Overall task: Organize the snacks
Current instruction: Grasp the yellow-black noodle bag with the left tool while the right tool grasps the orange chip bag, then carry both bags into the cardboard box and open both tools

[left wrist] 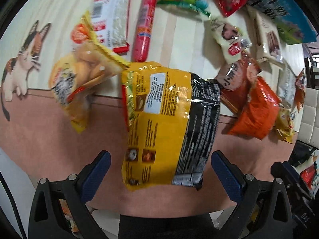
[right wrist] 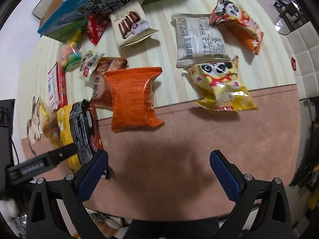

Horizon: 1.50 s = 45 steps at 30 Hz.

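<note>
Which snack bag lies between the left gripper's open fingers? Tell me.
The yellow-and-black bag, lying back side up on the pink mat, directly ahead of the left gripper. The orange bag and the others lie farther off.

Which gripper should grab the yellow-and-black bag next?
Left. The left gripper is open with the yellow-and-black bag lying between its fingers; the right gripper faces bare mat.

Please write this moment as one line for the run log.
task: organize snacks | left gripper: open, around yellow-black packet, not closed | right gripper: open, empty, over pink mat | snacks scattered on table
</note>
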Motion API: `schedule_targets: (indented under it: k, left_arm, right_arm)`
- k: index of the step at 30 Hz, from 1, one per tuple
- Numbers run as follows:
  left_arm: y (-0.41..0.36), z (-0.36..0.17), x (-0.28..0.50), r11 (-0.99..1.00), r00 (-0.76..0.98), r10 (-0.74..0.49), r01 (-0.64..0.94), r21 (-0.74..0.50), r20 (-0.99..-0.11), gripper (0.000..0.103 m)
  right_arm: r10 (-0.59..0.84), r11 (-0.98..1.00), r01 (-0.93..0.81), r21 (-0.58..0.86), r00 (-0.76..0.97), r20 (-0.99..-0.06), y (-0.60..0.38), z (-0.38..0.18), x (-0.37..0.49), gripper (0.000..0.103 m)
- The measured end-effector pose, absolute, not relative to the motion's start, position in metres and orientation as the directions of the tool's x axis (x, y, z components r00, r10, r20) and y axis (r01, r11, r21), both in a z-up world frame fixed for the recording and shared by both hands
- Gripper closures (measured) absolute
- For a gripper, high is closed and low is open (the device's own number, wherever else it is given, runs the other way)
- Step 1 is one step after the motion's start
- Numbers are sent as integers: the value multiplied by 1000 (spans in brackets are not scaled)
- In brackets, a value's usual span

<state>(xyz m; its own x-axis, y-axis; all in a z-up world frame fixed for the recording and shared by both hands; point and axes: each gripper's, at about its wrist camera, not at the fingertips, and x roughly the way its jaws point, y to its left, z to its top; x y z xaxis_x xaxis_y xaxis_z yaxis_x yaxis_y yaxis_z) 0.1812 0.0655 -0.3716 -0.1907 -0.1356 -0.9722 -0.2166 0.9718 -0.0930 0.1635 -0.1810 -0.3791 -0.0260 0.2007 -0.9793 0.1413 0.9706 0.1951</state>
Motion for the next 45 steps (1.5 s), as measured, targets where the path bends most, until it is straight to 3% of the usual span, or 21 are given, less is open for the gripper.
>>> schedule_targets:
  k: [17,20,23,24,30,36,45]
  left_arm:
    - [60,-418,209,980,-209,-151,-164,-117,-966,0]
    - [45,-421,213,979,-194,-158,-162,-127,-968,9]
    - [41,-418,209,980,-179,-150,-157,-122,-972,16]
    - [41,-418,209,980,-176,-150,-157,-122,-973,18]
    - [39,-419,202,979,-159,-149,-163,-123,-976,19]
    - [35,-400,192,981,-138,-130,-162,-107,-982,21]
    - [32,-375,176,982,-98,-126,-155,-110,-987,22]
  right_arm:
    - [185,972,159,171,-80,-979,-145,-422,221,0]
    - [183,970,175,166,-90,-979,-143,-426,224,2]
    - [160,973,186,139,-100,-982,-139,-429,227,10]
    - [157,973,188,136,-105,-982,-136,-432,228,17]
    - [167,974,177,143,-127,-978,-129,-435,230,38]
    - [135,982,151,118,-111,-985,-114,-430,226,50]
    - [132,983,141,121,-70,-989,-132,-398,203,53]
